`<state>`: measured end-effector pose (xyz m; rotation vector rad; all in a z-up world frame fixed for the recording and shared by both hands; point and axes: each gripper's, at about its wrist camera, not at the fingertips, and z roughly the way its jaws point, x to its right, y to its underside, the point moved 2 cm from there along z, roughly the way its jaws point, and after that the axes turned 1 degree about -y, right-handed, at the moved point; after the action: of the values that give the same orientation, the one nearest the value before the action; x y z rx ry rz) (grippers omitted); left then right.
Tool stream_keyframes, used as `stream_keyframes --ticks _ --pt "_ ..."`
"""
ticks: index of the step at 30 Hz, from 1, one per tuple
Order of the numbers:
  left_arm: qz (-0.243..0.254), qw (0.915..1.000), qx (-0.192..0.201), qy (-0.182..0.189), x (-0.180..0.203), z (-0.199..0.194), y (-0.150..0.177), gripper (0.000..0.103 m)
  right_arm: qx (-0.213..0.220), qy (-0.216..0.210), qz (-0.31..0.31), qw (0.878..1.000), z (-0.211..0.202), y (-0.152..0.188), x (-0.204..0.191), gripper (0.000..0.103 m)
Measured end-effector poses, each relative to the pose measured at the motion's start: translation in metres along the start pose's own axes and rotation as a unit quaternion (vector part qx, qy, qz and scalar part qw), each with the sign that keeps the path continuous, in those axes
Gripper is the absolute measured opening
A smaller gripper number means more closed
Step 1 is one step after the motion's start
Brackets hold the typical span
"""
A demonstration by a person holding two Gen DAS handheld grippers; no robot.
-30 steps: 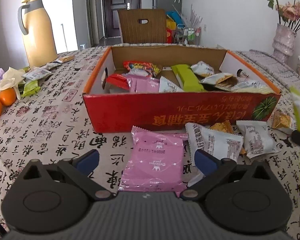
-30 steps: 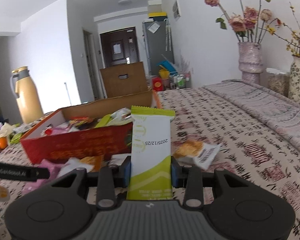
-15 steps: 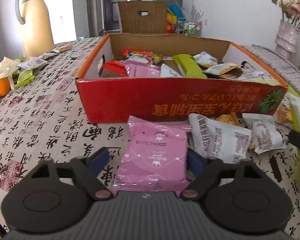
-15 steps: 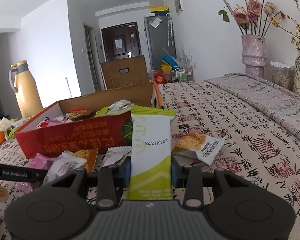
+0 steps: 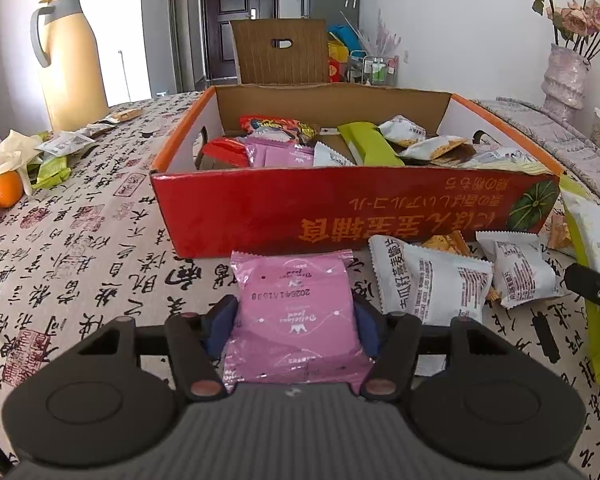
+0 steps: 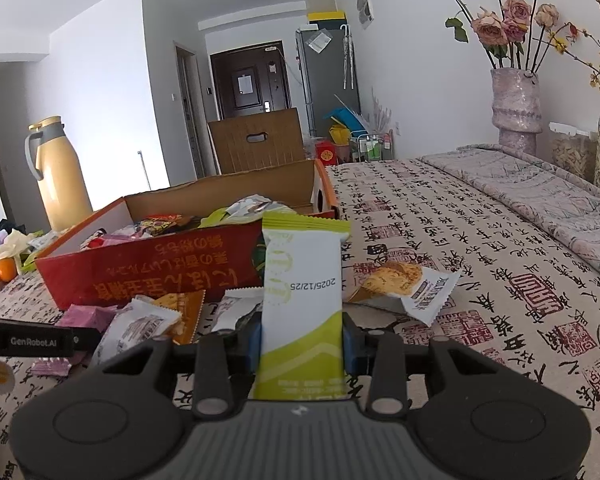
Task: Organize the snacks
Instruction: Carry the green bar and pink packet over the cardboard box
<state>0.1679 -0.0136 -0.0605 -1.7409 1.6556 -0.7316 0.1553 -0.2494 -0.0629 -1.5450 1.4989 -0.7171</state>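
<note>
My left gripper (image 5: 294, 326) is shut on a pink snack packet (image 5: 294, 316), just in front of the red cardboard box (image 5: 340, 208) that holds several snacks. My right gripper (image 6: 302, 340) is shut on a green-and-white snack bar (image 6: 302, 296) and holds it upright, right of the box (image 6: 160, 272). The bar also shows at the right edge of the left wrist view (image 5: 592, 240). White snack packets (image 5: 432, 284) lie on the tablecloth in front of the box. Another packet (image 6: 412, 284) lies further right.
A yellow thermos jug (image 5: 70, 60) stands at the far left, with oranges (image 5: 4, 188) and loose wrappers (image 5: 64, 144) near it. Flower vases (image 6: 516, 108) stand at the far right. A brown cardboard box (image 5: 280, 52) stands behind the table.
My left gripper has closed on the pink packet, which lay between open jaws a second ago. My right gripper has kept hold of the bar and shifted slightly.
</note>
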Motion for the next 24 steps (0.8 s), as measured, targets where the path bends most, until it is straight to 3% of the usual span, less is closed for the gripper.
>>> stream_keyframes --ticks 14,24 --pt "0.017 0.9988 0.044 0.008 0.002 -0.037 -0.003 0.062 0.019 -0.006 -0.003 1.0 -0.017 -0.003 -0.004 0.037" --pt "0.023 0.9951 0.094 0.019 0.011 -0.065 -0.028 0.062 0.058 -0.037 -0.018 0.997 -0.031 -0.032 -0.027 0.037"
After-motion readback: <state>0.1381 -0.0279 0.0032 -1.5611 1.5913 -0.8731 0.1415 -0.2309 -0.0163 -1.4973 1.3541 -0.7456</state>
